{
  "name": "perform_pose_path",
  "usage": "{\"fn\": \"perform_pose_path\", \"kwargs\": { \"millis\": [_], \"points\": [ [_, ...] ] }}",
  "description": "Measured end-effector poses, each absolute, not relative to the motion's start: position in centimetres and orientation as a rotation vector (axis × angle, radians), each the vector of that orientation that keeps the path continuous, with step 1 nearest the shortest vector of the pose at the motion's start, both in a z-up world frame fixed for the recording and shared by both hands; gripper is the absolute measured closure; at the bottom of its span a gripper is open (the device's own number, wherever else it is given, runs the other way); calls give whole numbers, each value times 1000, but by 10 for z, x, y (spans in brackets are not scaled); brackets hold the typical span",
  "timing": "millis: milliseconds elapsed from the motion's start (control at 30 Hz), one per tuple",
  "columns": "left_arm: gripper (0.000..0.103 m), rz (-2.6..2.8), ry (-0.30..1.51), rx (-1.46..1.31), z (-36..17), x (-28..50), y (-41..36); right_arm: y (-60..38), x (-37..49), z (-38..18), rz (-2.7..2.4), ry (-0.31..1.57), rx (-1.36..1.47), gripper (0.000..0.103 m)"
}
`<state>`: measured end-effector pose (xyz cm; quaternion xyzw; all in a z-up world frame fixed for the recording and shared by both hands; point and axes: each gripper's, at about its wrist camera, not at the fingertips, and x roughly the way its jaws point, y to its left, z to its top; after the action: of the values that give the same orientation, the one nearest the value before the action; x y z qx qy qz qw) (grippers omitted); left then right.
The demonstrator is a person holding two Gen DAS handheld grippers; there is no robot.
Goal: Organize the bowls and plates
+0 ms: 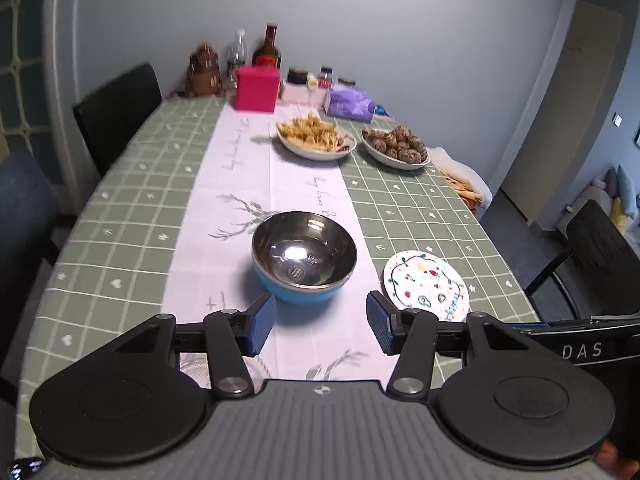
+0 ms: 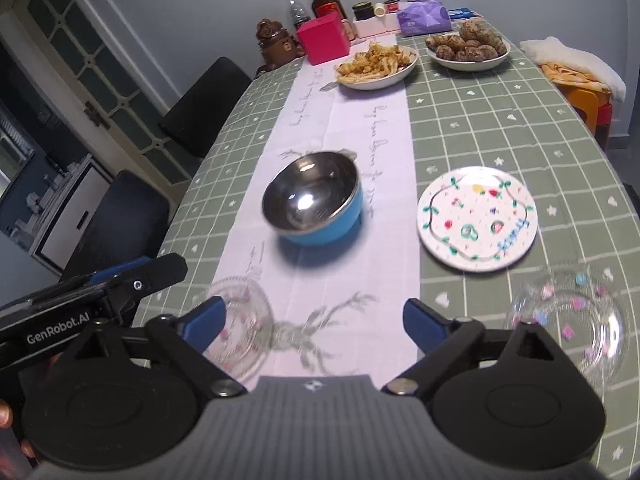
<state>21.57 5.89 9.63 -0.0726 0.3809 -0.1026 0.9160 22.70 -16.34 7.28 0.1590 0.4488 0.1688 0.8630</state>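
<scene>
One bowl upright, mouth up; one painted plate flat; two glass dishes flat. Left claw, right claw spread, empty.

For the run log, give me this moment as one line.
left gripper: open, empty, facing blue bowl | right gripper: open, empty | painted plate: right of bowl | glass plates: nearest, untouched

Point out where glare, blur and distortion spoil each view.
Left wrist: glare inside the steel bowl, far bottles soft, fisheye bends the table edges. Right wrist: the bowl is smeared, glass plates faint and blurred.
</scene>
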Motion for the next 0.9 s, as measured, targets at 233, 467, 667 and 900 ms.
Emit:
{"fn": "perform_pose_path", "kwargs": {
  "millis": [233, 467, 667, 900],
  "points": [
    [42, -156, 882, -188, 62, 291, 74, -148, 305, 55, 326, 1035, 301, 10],
    [42, -71, 987, -195, 18, 348, 89, -131, 366, 23, 253, 1136, 277, 26],
    [44, -36, 1017, -227, 0, 376, 93, -120, 399, 1, 229, 1175, 282, 40],
    [61, -25, 1090, -211, -21, 389, 84, -108, 418, -15, 204, 1223, 258, 56]
  ]
}}
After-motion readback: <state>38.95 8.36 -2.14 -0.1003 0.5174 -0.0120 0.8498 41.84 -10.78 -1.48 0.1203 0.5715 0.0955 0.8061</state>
